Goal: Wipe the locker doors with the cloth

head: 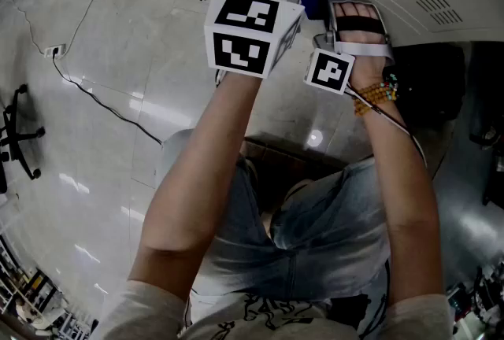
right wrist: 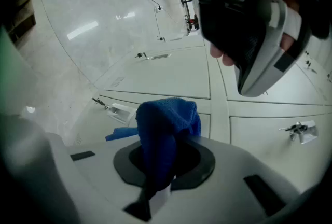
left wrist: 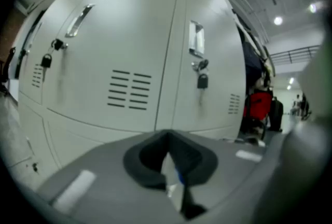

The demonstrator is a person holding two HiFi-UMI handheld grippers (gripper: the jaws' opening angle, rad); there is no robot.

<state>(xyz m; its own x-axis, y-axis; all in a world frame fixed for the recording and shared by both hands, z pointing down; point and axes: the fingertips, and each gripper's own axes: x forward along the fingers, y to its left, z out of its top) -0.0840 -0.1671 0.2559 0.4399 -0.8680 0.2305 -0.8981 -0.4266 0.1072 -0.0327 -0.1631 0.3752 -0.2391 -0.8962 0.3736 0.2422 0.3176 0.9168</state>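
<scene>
R gripper point(right wrist: 158, 176) was clamped on the blue cloth point(right wrist: 167, 122) near the locker doors point(right wrist: 171, 75), L gripper point(left wrist: 174, 179) jaws together on nothing; wiping prob. starting, so next needs cloth pressed flat vs a door.

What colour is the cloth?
Blue. The cloth shows best in the right gripper view.

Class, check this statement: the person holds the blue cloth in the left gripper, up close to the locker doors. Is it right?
Not quite. The blue cloth is held in the right gripper, not the left gripper. The right gripper view shows the cloth pinched between that gripper's fingers, up close to the locker doors.
</scene>
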